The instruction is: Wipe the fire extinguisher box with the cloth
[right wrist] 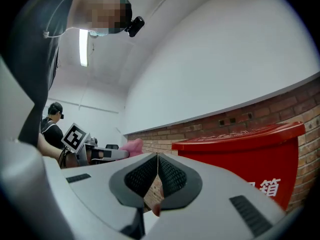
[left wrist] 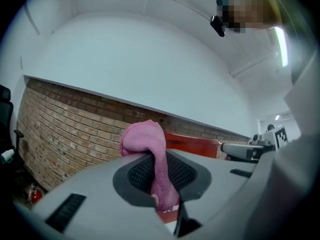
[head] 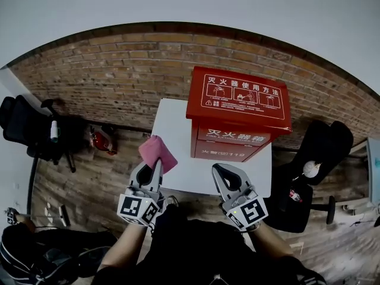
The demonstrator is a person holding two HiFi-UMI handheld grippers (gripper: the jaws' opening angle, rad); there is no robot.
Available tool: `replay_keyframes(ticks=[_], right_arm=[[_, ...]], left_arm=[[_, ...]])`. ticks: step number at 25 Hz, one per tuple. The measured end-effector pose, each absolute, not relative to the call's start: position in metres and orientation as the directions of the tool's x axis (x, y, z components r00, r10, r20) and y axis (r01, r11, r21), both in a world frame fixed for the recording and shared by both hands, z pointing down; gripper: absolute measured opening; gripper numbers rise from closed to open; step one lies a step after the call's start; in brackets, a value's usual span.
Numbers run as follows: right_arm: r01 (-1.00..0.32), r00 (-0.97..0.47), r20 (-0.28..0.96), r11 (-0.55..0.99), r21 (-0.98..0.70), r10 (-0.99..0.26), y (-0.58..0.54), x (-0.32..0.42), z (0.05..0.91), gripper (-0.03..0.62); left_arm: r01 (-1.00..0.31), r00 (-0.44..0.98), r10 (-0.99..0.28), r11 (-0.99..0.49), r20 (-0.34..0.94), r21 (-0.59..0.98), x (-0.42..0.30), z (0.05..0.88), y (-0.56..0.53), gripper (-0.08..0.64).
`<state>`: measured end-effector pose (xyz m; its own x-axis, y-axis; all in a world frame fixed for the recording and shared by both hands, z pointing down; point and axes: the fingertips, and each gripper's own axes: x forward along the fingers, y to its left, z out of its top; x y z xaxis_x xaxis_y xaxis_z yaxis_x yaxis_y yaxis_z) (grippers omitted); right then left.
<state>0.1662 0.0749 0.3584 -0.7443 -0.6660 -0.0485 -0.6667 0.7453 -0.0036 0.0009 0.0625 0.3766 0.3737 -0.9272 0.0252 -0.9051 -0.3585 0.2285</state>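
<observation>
A red fire extinguisher box (head: 237, 114) with white print stands on the white table (head: 172, 135), against the brick wall. My left gripper (head: 155, 162) is shut on a pink cloth (head: 157, 152), held over the table's left part, left of the box. The cloth (left wrist: 150, 154) bunches above the jaws in the left gripper view, with the red box (left wrist: 195, 145) behind it. My right gripper (head: 221, 170) is shut and holds nothing, near the table's front edge below the box. In the right gripper view the box (right wrist: 250, 159) fills the right side.
A black office chair (head: 29, 129) stands at the left and another black chair (head: 314, 171) at the right of the table. A small red extinguisher (head: 102, 141) lies on the wooden floor by the wall. Another person (right wrist: 50, 129) stands in the background.
</observation>
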Motion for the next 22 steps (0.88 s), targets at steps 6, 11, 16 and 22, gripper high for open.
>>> replay_keyframes(ticks=[6,11,16,22], right_arm=[[-0.75,-0.66,-0.063,0.661,0.001,-0.748,0.03,0.122,0.346,0.021],[-0.805,-0.59,-0.099,0.593,0.006,-0.801,0.003,0.087,0.336,0.021],[-0.837,-0.544,-0.084,0.547,-0.016,-0.835,-0.012,0.068,0.335,0.021],[-0.85,-0.525,-0.062,0.526,-0.006,-0.849,-0.022,0.069,0.338,0.021]], left_arm=[[-0.856,0.473,-0.88,-0.449,0.038,0.257,-0.038,0.379,0.007,0.08],[-0.806,0.557,-0.829,-0.522,0.057,0.279,-0.062,0.384,-0.029,0.08],[-0.754,0.622,-0.781,-0.574,0.065,0.318,-0.078,0.385,-0.058,0.08],[-0.697,0.664,-0.745,-0.588,0.061,0.411,-0.075,0.388,-0.086,0.078]])
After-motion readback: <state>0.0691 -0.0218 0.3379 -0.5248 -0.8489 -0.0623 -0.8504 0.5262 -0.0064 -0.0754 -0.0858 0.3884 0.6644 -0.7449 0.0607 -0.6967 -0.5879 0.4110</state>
